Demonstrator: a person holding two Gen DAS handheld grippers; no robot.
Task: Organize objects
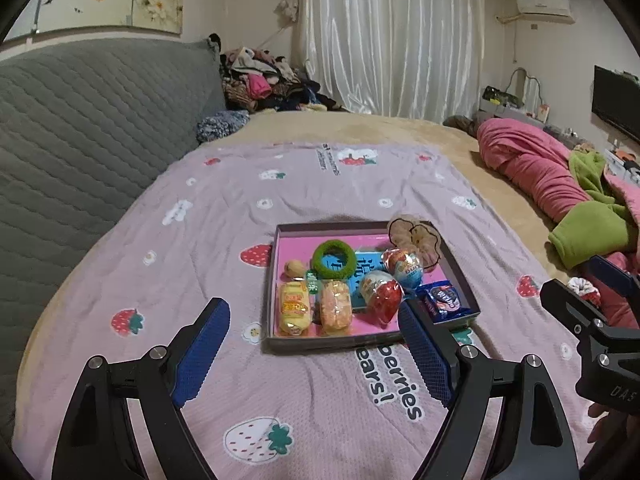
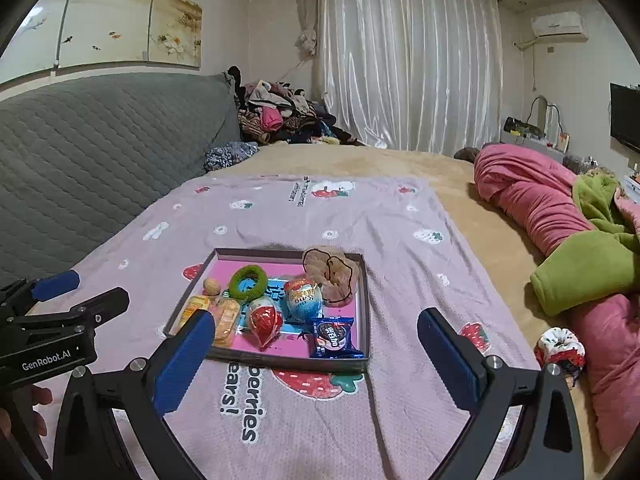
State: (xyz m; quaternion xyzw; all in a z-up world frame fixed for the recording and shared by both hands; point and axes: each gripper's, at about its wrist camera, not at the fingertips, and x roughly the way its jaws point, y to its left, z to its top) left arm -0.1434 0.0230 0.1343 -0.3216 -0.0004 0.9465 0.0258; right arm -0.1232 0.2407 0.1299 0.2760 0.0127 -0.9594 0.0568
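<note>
Both grippers are hovering above a bed covered with a lilac strawberry-print blanket (image 1: 224,216). The left gripper (image 1: 314,344) is standing wide with nothing between its blue pads; the right gripper (image 2: 316,354) is likewise spread wide and gripping nothing.

A shallow dark cardboard box lid with a pink inside (image 2: 364,300) is lying on the blanket just ahead of both. Inside it are sitting a green fuzzy hair ring (image 2: 249,282), a small brown walnut (image 2: 211,286), two yellow-orange wrapped snack cakes (image 1: 316,308) side by side, a red-and-white foil egg (image 2: 263,322) touching a blue-and-white foil egg (image 2: 303,298), a dark blue cookie packet (image 2: 333,338) at the near right corner, and a beige fabric scrunchie (image 2: 334,276) leaning over the far right corner.

A red-and-white scrunchie (image 2: 560,346) is lying outside the lid, well apart to the right, beside a pink quilt (image 2: 532,200)
</note>
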